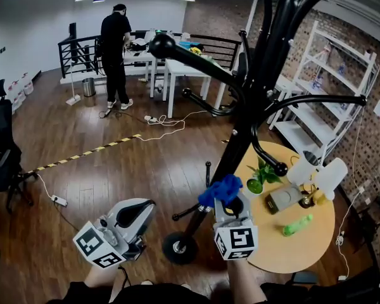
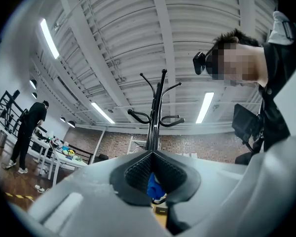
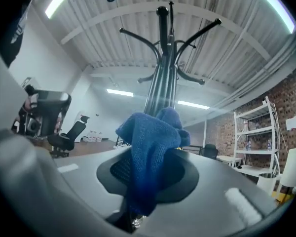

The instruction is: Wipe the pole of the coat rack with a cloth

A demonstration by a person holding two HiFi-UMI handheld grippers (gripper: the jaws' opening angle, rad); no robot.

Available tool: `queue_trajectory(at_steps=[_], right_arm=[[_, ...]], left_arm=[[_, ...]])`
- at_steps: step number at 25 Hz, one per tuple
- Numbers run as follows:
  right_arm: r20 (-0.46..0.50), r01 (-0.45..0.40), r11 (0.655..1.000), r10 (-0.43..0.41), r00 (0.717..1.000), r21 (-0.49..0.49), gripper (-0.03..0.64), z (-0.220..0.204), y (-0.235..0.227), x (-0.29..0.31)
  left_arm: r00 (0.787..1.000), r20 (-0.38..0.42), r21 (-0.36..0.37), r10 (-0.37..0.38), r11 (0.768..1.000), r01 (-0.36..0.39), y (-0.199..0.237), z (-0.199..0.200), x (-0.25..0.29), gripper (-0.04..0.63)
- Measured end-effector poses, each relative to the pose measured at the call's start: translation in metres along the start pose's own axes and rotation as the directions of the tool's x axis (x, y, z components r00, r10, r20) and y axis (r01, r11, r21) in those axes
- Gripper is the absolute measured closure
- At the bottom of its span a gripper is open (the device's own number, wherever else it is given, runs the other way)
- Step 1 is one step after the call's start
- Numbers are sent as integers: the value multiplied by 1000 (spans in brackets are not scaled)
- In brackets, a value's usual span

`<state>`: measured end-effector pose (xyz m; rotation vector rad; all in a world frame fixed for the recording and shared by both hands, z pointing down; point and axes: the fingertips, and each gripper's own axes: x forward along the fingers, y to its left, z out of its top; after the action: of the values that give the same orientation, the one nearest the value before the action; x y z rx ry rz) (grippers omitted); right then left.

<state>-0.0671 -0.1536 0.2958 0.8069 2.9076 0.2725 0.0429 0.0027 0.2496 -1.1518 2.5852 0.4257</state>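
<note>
Beside the round table [image 1: 307,249], on the plank floor: coat rack, black. Its pole [image 1: 240,138] stands upright, long axis vertical from the disc base [image 1: 179,247] to the hooked arms overhead.

Right gripper [image 1: 229,205]: jaws clamped on a bunched blue cloth [image 1: 220,190], held at the pole's lower length; contact likely, not certain.

Left gripper [image 1: 136,211]: jaws drawn nearly together, nothing between them, apart from the pole.

Step judged: wiping stroke, low on the pole. Next move calls for pressing the cloth against the pole and travelling along its axis.
</note>
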Motion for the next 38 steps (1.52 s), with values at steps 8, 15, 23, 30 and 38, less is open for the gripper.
queue_trajectory(at_steps=[8,15,23,30,38], right_arm=[[-223,-14,999,23,975,45,532,-112,17,-4],[-270,-27,997,47,962,78,532,-155,26,-9],[-262,-27,994,55,963,109,532,-138,27,-7],[-3,-2,995,3,1000,97,532,-14,5,-2],[246,7,999,-15,969,35,531,117,-25,5]], left_arm=[[1000,-9,-6,16,1000,-16,0,-5,1,592],[998,-3,-2,56,998,-56,-4,-5,-16,592],[997,1,17,75,997,-75,-10,3,-23,592],[997,18,31,81,996,-82,-13,13,-31,592],[994,43,44,99,994,-101,-8,24,-38,592]])
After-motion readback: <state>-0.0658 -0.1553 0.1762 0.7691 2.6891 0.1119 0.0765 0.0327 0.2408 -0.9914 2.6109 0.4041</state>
